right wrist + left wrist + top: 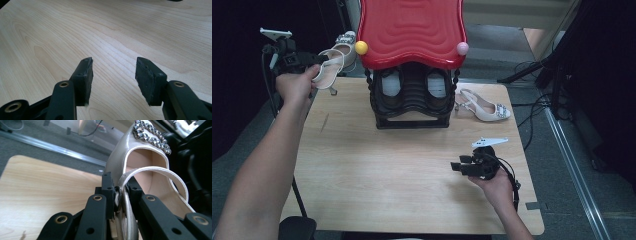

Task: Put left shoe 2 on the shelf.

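My left gripper (323, 59) is raised off the table's far left corner, shut on the heel strap of a cream slingback shoe (334, 62). In the left gripper view the strap (126, 202) is pinched between the jaws and the shoe's rhinestone buckle (152, 136) sits at the top. A matching shoe (484, 106) lies on the table right of the black shoe rack (412, 102). My right gripper (458, 166) rests low over the table's right side, open, with bare wood between its fingertips (85, 75).
A glossy red wavy lid (411, 31) with a yellow ball (361, 48) and a pink ball (462, 48) tops the rack, which holds dark shoes (391, 82). The wooden table (377, 170) has open space in front. Cables and a metal rail (572, 165) run on the floor at right.
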The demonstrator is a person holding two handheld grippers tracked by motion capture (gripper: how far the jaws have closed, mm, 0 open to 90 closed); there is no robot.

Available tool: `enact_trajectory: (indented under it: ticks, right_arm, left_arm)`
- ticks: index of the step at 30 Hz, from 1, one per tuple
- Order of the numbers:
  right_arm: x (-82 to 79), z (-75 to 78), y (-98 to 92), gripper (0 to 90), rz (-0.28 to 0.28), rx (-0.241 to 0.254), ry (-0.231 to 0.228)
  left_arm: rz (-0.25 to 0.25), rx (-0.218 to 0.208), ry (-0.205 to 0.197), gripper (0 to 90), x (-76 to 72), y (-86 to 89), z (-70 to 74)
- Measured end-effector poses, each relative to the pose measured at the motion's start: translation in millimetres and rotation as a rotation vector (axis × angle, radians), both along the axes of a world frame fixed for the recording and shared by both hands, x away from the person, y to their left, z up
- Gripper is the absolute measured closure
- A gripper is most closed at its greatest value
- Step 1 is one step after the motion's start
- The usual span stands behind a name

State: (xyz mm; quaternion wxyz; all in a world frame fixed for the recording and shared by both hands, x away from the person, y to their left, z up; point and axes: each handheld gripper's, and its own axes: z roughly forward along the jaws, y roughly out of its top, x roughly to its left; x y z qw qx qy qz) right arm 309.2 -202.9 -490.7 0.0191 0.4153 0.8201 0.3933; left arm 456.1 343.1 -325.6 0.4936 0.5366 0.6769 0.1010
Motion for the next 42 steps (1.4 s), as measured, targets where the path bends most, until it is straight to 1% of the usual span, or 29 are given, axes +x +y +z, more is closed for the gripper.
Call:
enact_trajectory:
  ticks: [3, 6, 10, 11, 12, 13, 15, 19, 21, 22, 24, 25, 26, 27, 30, 31, 32, 33, 34, 35, 37, 38, 39, 42]
  right_arm:
    - [-0.2, 0.1, 0.1, 49.3, 0.001, -0.002, -0.001]
    - [0.0, 0.0, -0.1, 49.3, -0.001, -0.003, -0.002]
    - [0.0, -0.3, 0.3, 49.3, -0.003, -0.004, 0.005]
    - [0.1, -0.3, 0.4, 49.3, -0.002, -0.004, 0.007]
    - [0.1, -0.3, 0.7, 49.3, -0.001, -0.004, 0.007]
    - [0.1, -0.3, 0.7, 49.3, -0.001, -0.004, 0.007]
    - [0.1, -0.2, 0.6, 49.3, -0.001, -0.004, 0.003]
    - [0.3, -0.9, 1.3, 49.3, 0.001, -0.008, 0.004]
    - [0.0, -0.6, 1.4, 49.3, 0.001, -0.01, 0.004]
    - [0.1, -0.6, 1.2, 49.3, 0.003, -0.01, 0.0]
    - [0.0, -0.4, 1.0, 49.3, 0.001, -0.009, 0.001]
    - [0.1, -0.5, 0.8, 49.3, 0.001, -0.008, 0.003]
    - [0.4, -0.7, 0.7, 49.3, -0.001, -0.009, 0.006]
    - [0.4, -0.7, 0.7, 49.3, -0.001, -0.009, 0.006]
    - [0.7, -1.2, 1.5, 49.3, 0.004, -0.012, 0.005]
    - [0.2, -0.8, 1.8, 49.3, 0.007, -0.01, 0.003]
    - [0.2, -0.8, 1.8, 49.3, 0.007, -0.01, 0.003]
    - [0.0, -0.8, 1.6, 49.3, 0.008, -0.009, 0.001]
    - [-0.2, -0.6, 1.6, 49.3, 0.006, -0.01, 0.003]
    - [-0.2, -0.6, 1.6, 49.3, 0.006, -0.01, 0.002]
    - [0.1, -0.9, 1.6, 49.3, 0.009, -0.011, 0.001]
    - [0.1, -1.1, 1.9, 49.3, 0.009, -0.012, 0.005]
    - [0.1, -1.2, 2.4, 49.3, 0.01, -0.012, 0.006]
    - [-0.7, -0.7, 3.2, 49.3, 0.017, -0.013, 0.005]
  left_arm:
    - [0.003, 0.008, -0.013, 81.2, 1.2, -2.3, 14.4]
    - [0.011, -0.007, -0.027, 81.3, 1.1, -3.3, 28.1]
    - [0.01, -0.001, -0.045, 81.2, 0.3, -5.8, 48.7]
    - [0.008, 0.001, -0.05, 81.2, -0.2, -6.4, 54.1]
    - [0.015, 0.001, -0.061, 81.2, -1.4, -7.9, 64.6]
    - [0.015, 0.001, -0.061, 81.1, -1.4, -7.9, 64.6]
    - [0.03, -0.001, -0.078, 81.1, -2.9, -10.5, 74.1]
    - [0.025, -0.014, -0.09, 81.1, -3.2, -15.1, 91.4]
    - [0.028, -0.005, -0.095, 81.1, -3.5, -18.7, 99.8]
    - [0.028, 0.005, -0.102, 81.0, -4.0, -21.6, 105.9]
    - [0.039, 0.006, -0.121, 81.0, -5.3, -26.9, 115.6]
    - [0.036, 0.002, -0.124, 80.9, -5.2, -29.7, 120.6]
    - [0.04, 0.011, -0.135, 80.9, -5.4, -36.6, 129.6]
    - [0.04, 0.011, -0.135, 80.9, -5.4, -36.6, 129.6]
    - [0.007, 0.018, -0.147, 80.9, -3.9, -50.0, 144.8]
    - [0.005, 0.012, -0.153, 80.9, -3.4, -54.9, 148.7]
    - [-0.004, 0.022, -0.156, 80.9, -3.2, -59.6, 152.4]
    - [-0.009, 0.018, -0.16, 80.8, -2.7, -64.2, 155.4]
    - [-0.021, 0.019, -0.17, 80.8, -1.0, -73.7, 160.5]
    - [-0.021, 0.019, -0.17, 80.8, -1.0, -73.7, 160.5]
    - [-0.027, 0.031, -0.169, 80.8, 1.7, -83.2, 165.4]
    - [-0.03, 0.026, -0.166, 80.8, 3.0, -88.3, 167.1]
    - [-0.037, 0.037, -0.166, 80.8, 4.3, -93.8, 168.3]
    - [-0.056, 0.045, -0.163, 80.7, 8.3, -108.1, 167.6]
